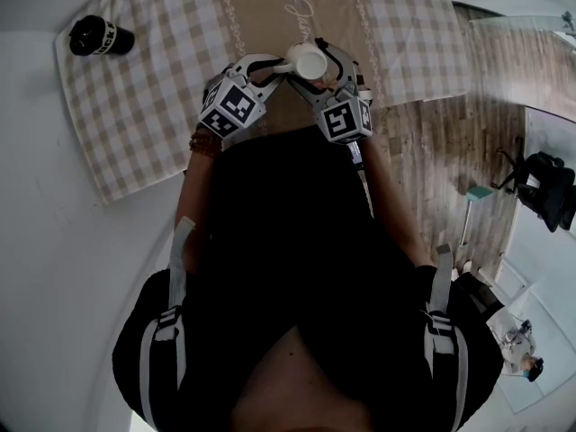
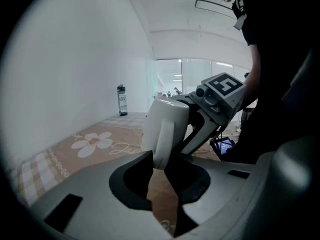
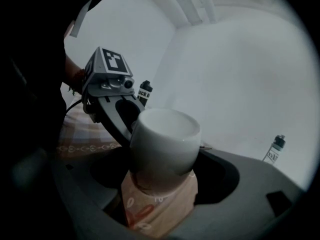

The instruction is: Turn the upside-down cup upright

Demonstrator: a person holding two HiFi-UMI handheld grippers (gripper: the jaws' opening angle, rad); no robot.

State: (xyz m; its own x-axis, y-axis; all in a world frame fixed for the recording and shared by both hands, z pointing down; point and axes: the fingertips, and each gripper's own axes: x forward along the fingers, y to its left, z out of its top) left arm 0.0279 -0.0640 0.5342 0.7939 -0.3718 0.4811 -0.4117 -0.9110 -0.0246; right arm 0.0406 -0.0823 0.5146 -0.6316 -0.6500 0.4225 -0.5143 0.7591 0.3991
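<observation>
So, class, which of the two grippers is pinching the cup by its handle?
The left gripper: its jaws pinch the handle of the white cup, while the right gripper spans its body.

You hold two hand-held grippers, left and right, and one cup. One cloth lies ahead, one bottle at ten o'clock; your right gripper view shows a second bottle.

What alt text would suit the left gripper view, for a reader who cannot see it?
The left gripper clamps the handle of a white cup above a beige flower-print tablecloth. The right gripper meets the cup's far side; a dark bottle stands behind.
</observation>
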